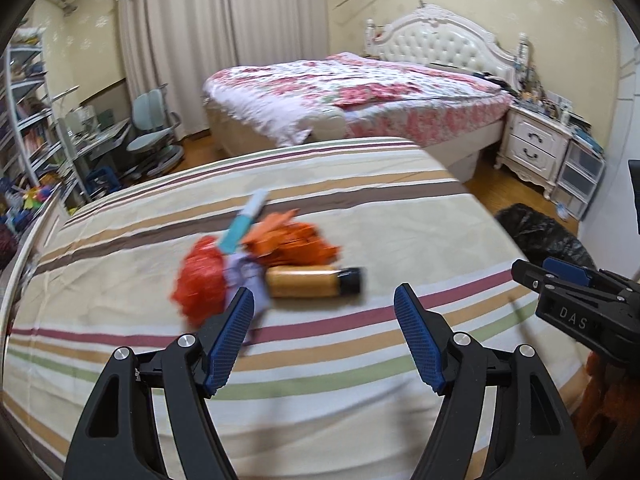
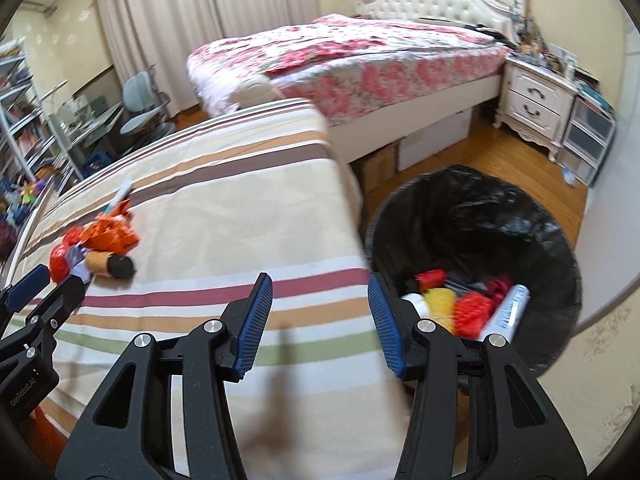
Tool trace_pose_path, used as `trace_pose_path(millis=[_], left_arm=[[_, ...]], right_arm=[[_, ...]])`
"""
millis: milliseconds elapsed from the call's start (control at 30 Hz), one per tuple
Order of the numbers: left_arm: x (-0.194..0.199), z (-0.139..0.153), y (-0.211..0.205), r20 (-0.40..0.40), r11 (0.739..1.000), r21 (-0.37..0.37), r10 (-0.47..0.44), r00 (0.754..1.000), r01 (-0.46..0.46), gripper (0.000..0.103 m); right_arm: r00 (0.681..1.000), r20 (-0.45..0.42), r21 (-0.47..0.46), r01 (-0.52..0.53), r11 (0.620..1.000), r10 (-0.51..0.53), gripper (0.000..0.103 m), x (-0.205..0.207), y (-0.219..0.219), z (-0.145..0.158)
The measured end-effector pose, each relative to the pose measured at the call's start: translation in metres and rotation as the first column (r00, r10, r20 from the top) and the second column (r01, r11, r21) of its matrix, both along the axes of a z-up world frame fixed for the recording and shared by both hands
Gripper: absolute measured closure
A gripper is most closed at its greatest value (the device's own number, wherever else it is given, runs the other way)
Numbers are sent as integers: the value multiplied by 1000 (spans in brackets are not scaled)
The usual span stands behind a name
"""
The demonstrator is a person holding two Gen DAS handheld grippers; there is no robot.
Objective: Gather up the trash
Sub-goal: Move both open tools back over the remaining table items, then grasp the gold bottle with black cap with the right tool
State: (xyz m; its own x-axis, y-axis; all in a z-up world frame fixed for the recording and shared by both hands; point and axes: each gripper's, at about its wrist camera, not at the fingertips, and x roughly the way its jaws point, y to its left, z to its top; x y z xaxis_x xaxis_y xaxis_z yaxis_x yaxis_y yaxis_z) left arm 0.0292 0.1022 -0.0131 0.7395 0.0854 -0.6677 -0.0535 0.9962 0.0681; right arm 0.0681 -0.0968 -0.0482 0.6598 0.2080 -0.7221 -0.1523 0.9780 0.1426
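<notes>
A pile of trash lies on the striped sheet (image 1: pixel 360 216): a red crumpled bag (image 1: pixel 200 276), an orange wrapper (image 1: pixel 296 236), a teal and white tube (image 1: pixel 244 220), a purple scrap (image 1: pixel 250 276) and a yellow bottle with a black cap (image 1: pixel 314 282). My left gripper (image 1: pixel 324 320) is open and empty just short of the bottle. My right gripper (image 2: pixel 320 312) is open and empty over the sheet's right edge, beside the black-lined bin (image 2: pixel 532 208), which holds several pieces of trash (image 2: pixel 472 308). The pile also shows in the right wrist view (image 2: pixel 100 244).
A bed with a floral quilt (image 1: pixel 360 96) stands behind. A white nightstand (image 1: pixel 532 144) and plastic drawers (image 1: pixel 580 176) are at the right. A desk chair (image 1: pixel 152 136) and shelves (image 1: pixel 24 120) are at the left. Wooden floor (image 2: pixel 480 152) lies around the bin.
</notes>
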Motion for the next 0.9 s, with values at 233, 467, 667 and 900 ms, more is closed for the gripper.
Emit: trace_pose_path(millis=[233,467,667,900], left_arm=[[-12,-9,72,-24,989,-12,144,989,-144,32],[-14,-20,121,-57,968,-24,247,967,-249,32],[-16,-24,141,-66,958,-30,283,957,-286,32],[-17,-27,149,-72,955,-44,290,954,-294,32]], right_arm=[[994,-20,-24,-112,993,111,54,14,62,-2],[987,-26,-48,-160,986,159,54,28,102,-1],[982,-38,-65,-186,980,183,54,27,117,-4],[976,-36,-89,-218,972,216,48,2,125,-7]])
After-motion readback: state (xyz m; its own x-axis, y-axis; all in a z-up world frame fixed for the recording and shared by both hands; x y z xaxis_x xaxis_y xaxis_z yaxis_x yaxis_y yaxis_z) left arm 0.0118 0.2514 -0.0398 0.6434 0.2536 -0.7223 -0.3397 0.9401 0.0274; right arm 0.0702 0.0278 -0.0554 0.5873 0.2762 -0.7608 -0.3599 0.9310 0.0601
